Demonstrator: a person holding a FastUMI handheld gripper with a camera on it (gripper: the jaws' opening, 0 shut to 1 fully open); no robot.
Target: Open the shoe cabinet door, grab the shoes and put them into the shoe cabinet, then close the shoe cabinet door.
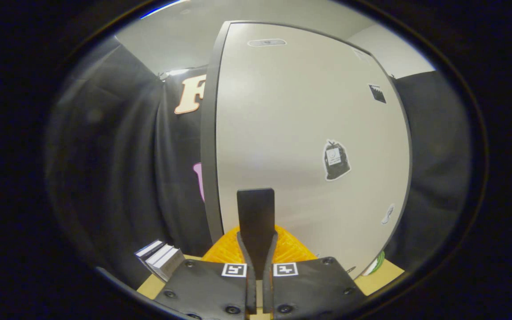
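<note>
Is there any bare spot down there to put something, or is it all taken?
Little shows. The shut gripper points at the closed cabinet door. An orange ribbed object crowds the middle just under the fingers. Bare tan surface peeks out by the door's lower corner, beside a green-and-white item, and again beside the stacked white blocks.

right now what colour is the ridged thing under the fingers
Bright orange, clearest in the gripper view: the ridged plastic object.

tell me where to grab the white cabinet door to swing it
Probably the dark left edge of the flat white cabinet door, coming from the left. The face shows only stickers and no knob, while that edge stands exposed against the black cloth. The gripper, shut before the door, must open first.
</note>
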